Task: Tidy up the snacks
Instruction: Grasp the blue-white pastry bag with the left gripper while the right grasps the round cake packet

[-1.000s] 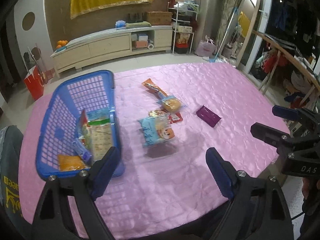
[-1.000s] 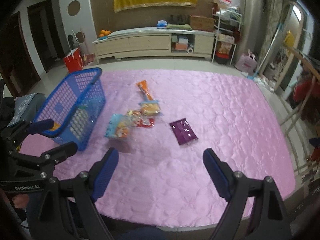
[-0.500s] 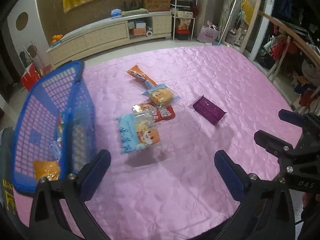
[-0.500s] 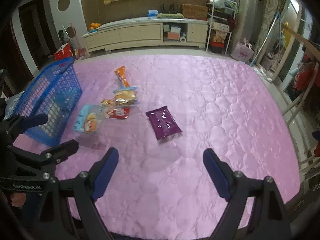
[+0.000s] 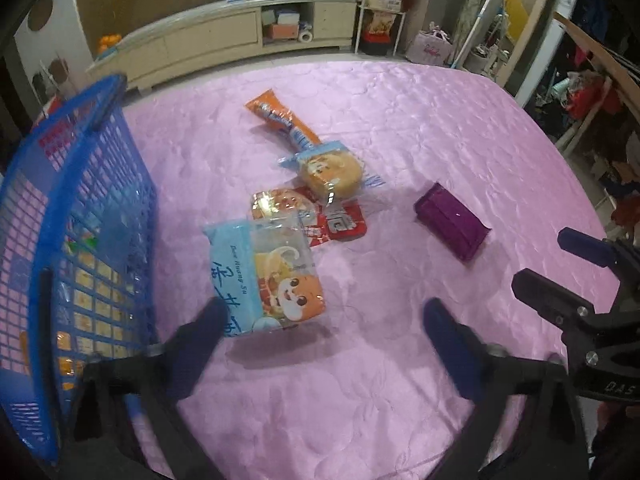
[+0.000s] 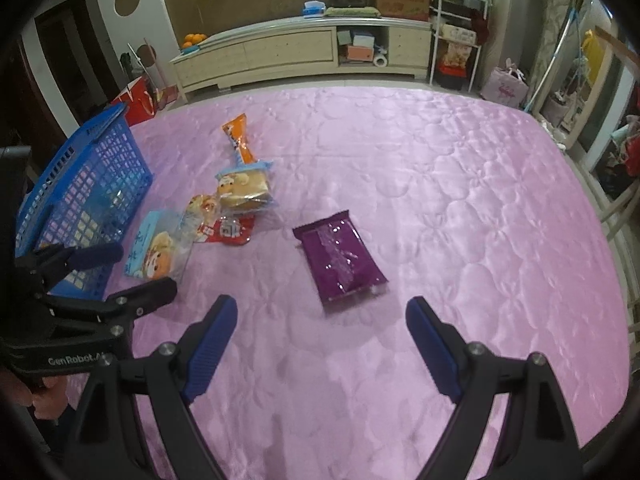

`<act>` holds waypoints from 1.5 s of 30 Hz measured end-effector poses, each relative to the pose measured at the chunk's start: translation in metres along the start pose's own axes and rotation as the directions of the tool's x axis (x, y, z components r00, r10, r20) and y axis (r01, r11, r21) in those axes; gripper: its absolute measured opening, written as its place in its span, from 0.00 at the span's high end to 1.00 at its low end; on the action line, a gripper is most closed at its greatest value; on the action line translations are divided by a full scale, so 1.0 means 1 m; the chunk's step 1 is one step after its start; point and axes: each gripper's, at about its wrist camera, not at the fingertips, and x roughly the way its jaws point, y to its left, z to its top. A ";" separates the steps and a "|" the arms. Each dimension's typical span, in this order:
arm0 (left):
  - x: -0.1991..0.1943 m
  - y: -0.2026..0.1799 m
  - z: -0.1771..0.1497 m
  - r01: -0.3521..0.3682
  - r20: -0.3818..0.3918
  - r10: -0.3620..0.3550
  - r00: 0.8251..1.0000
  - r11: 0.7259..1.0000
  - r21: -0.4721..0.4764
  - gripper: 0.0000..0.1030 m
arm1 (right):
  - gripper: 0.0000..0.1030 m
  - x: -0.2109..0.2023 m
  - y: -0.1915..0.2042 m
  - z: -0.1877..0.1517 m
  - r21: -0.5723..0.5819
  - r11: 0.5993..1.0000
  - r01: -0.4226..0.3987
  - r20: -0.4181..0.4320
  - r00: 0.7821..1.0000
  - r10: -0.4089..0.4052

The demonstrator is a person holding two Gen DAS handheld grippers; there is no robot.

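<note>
Snacks lie before the spread, low-hovering left gripper.

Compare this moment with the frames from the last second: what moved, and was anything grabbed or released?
Both open hand-held grippers advanced over the pink bedspread. The left hand-held gripper closed in on the light blue snack pack; the right hand-held gripper moved toward the purple packet. Nothing was grasped or released. The blue basket, the bun pack, the red packet and the orange stick pack stayed where they lay.
</note>
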 end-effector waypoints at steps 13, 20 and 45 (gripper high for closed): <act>0.029 0.030 0.011 -0.026 -0.036 0.024 0.999 0.998 -0.059 0.19 | 0.14 0.025 0.008 0.009 -0.011 0.999 -0.030 -0.041 0.999 0.029; 0.044 0.039 0.011 0.014 -0.094 -0.024 0.995 0.994 -0.109 0.32 | 0.14 0.030 0.007 0.017 -0.020 0.999 -0.027 -0.053 0.998 0.026; 0.026 0.050 0.018 0.010 0.012 -0.008 1.000 0.986 -0.169 0.39 | 0.04 0.077 0.044 0.083 -0.172 0.977 -0.124 -0.107 0.989 0.107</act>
